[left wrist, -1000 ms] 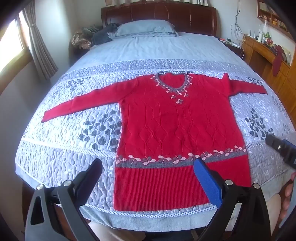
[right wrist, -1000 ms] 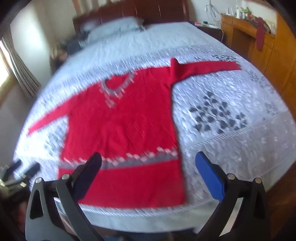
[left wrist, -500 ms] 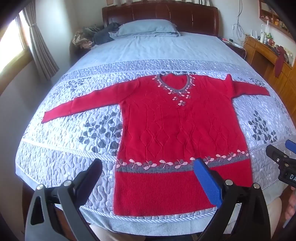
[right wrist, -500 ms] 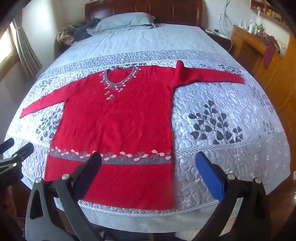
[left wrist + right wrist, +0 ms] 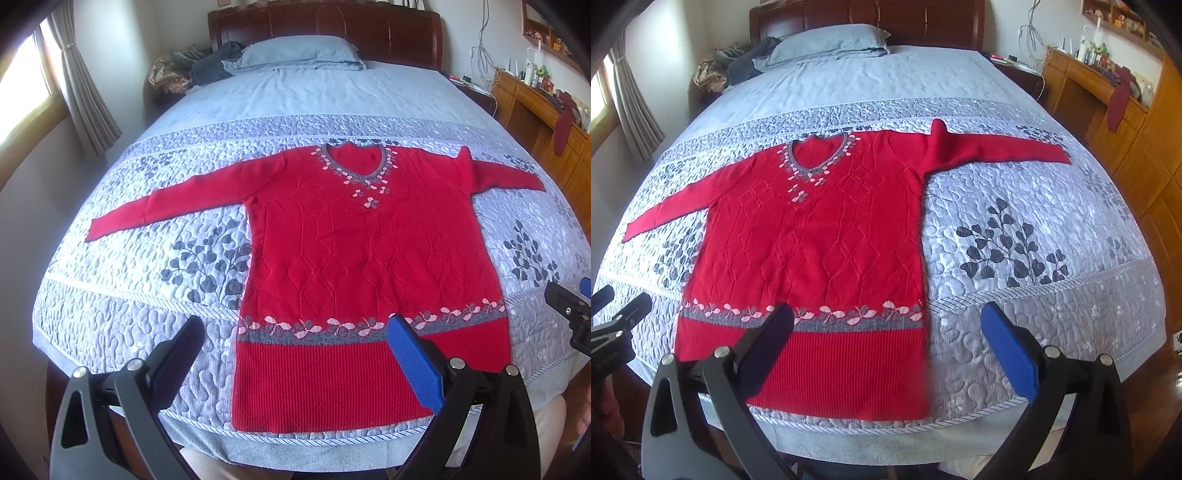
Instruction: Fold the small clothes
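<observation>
- Where both views overlap, red knitted long-sleeved sweater [image 5: 354,273] [image 5: 816,258] lies flat, front up, on pale blue quilted bedspread with grey leaf print [image 5: 147,280] [image 5: 1034,206], both sleeves spread out sideways, ribbed hem at near edge of bed.
- Grey V-neck collar with pink leaf trim [image 5: 354,162] points to far side; grey band with pink leaves [image 5: 332,328] crosses sweater above hem.
- Left gripper [image 5: 295,365]: jaws wide apart, nothing between them, held off the near edge; its blue finger pad [image 5: 413,365] overlaps sweater hem in the picture, contact cannot be told.
- Right gripper [image 5: 886,350]: jaws equally wide apart, holding nothing, near edge; dark finger [image 5: 764,343] sits in front of hem, blue one over bare quilt right of sweater.
- Left view only: right gripper's tip peeking in at right edge [image 5: 569,314]; more of window and grey curtain [image 5: 88,96] at far left.
- Right view only: left gripper's dark tips at left edge [image 5: 613,321]; full right sleeve to its cuff [image 5: 1060,155]; more of wooden cabinet [image 5: 1126,155] on right.
- Both: blue-grey pillow [image 5: 299,53] [image 5: 831,38] against dark wooden headboard [image 5: 325,22] at far end, heap of clothes [image 5: 192,70] left of pillow.
</observation>
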`<state>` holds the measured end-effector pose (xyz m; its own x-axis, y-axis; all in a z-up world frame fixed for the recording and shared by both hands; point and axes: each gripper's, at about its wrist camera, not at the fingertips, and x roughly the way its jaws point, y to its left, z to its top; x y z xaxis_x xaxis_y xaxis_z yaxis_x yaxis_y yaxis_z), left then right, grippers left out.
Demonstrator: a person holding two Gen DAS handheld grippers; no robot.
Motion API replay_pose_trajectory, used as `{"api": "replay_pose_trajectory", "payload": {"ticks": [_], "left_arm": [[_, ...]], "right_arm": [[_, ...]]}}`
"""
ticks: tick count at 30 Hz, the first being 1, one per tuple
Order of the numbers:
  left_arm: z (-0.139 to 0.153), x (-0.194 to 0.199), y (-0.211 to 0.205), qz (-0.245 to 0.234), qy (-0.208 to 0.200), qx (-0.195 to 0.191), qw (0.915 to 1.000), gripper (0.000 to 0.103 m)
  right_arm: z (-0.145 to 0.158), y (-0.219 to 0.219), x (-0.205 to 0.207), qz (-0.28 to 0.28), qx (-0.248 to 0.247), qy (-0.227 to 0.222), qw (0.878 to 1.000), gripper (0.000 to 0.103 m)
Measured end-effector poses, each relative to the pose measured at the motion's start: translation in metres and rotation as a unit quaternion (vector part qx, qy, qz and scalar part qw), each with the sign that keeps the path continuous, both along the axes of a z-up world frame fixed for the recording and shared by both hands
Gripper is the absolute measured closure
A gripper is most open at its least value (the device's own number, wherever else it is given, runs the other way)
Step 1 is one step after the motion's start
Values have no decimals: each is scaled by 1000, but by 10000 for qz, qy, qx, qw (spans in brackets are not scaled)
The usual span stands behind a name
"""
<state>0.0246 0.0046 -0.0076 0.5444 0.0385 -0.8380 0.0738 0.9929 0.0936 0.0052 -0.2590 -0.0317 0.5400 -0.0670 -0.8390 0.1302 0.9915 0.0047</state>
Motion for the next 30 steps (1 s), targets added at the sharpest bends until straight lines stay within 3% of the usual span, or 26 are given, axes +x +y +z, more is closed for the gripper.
{"api": "replay_pose_trajectory", "payload": {"ticks": [30], "left_arm": [[-5, 1, 5, 24, 21, 44, 10000, 4]], "right_arm": [[-3, -3, -2, -17, -9, -17, 10000, 3]]}}
